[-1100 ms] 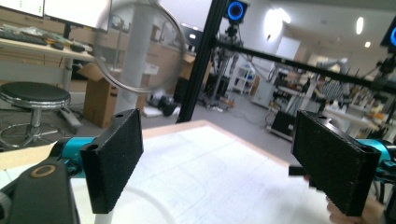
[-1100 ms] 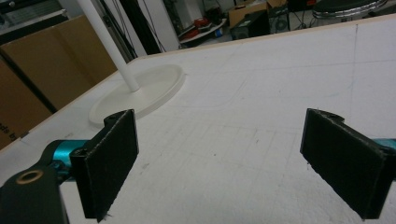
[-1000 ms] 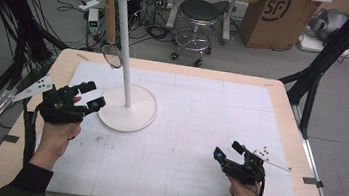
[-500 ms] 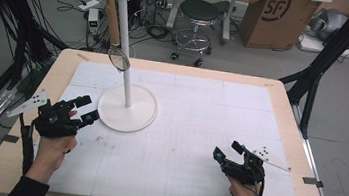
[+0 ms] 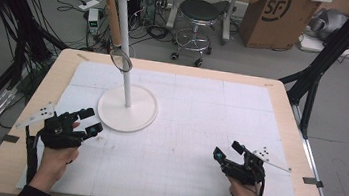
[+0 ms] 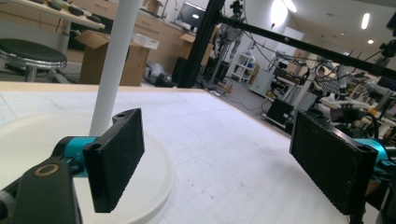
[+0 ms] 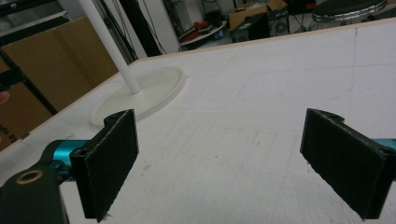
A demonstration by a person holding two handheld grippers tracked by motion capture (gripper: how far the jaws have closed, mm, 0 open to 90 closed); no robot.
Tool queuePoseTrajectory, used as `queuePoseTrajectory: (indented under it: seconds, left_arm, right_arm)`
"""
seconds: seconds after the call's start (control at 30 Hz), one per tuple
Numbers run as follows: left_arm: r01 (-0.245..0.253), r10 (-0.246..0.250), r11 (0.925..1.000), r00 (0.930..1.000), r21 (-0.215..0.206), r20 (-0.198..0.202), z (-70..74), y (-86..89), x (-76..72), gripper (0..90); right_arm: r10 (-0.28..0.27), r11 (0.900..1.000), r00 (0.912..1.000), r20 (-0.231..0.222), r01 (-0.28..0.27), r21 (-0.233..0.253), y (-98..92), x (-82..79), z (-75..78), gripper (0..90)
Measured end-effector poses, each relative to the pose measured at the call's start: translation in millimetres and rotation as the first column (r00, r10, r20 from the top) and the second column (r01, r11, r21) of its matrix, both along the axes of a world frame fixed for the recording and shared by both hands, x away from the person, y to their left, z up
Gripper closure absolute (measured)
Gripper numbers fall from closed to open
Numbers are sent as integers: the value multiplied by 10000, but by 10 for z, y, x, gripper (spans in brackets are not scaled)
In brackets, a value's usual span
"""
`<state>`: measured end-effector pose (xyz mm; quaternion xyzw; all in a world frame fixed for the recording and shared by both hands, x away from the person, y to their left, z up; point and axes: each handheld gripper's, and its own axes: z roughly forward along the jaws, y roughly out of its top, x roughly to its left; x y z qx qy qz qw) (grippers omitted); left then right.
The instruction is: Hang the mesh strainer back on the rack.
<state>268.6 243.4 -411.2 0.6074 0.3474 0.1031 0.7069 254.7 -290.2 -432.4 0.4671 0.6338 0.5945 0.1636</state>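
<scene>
White stand (image 5: 127, 108) sits just beyond the gaping left hand-held gripper (image 5: 90, 121).

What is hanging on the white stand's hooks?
One strainer with a wooden handle hangs from the white stand, its mesh ring against the pole. The other hooks look bare; the hook contact is too small to tell.

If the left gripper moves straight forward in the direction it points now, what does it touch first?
Probably the round white base of the hook stand. The left gripper sits open, just short of that base and aimed toward it; in the left gripper view the base lies right ahead, though exact height is unclear.
</scene>
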Motion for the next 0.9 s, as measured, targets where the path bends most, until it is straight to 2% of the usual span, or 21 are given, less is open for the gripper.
queuePoseTrajectory:
  seconds: [0.27, 0.5, 0.63, 0.73, 0.9]
  left_arm:
    - [105, -106, 9999, 9999, -32, -121, -56, -20, -45, 190]
    - [115, -111, 9998, 9997, 191, -203, -107, -23, -89, 190]
    - [271, -261, 9992, 9991, 309, -338, -161, -55, -124, 194]
    - [410, -398, 9989, 9982, 248, -450, -191, -75, -130, 197]
    - [413, -402, 9987, 9985, 301, -376, -189, -72, -135, 199]
  right_arm:
    - [26, 10000, 10000, 96, -26, 22, 15, -2, 3, 104]
    - [122, 9999, 9999, 66, -122, -40, 43, 3, 1, 104]
    - [151, 9998, 9999, 81, -152, 95, 50, 18, 6, 104]
    - [164, 9998, 9998, 123, -165, 129, 59, 39, 3, 104]
    - [323, 9994, 9995, 31, -323, 81, 96, 36, 3, 104]
